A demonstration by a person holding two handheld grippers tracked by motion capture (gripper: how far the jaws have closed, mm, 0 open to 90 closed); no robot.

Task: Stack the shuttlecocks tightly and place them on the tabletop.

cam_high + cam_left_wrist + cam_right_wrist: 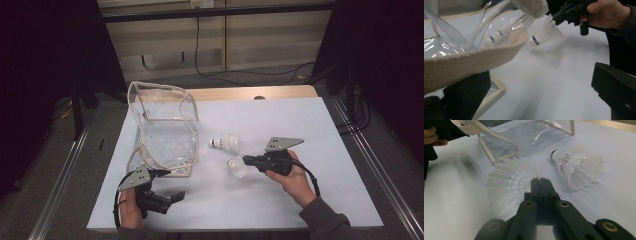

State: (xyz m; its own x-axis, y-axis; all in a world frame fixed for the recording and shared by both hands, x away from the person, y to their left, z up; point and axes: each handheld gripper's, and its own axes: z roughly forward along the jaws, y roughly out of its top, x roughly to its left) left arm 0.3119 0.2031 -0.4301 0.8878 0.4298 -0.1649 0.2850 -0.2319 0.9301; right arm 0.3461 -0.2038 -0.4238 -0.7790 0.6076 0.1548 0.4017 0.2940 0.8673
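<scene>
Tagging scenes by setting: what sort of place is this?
Probably a lab or recording workspace, not a home: a table covered with a plain white sheet, metal rails along its sides on grey floor, dark curtains around, and loose cables behind.

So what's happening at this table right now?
A person works two handheld grippers over a white-covered table. The right gripper is shut on the skirt edge of a white plastic shuttlecock, held near a clear plastic bag with cream fabric trim. The left gripper has the bag's cream trim strap over one jaw, at the bag's opening. A second white shuttlecock lies on the table beside the bag.
</scene>
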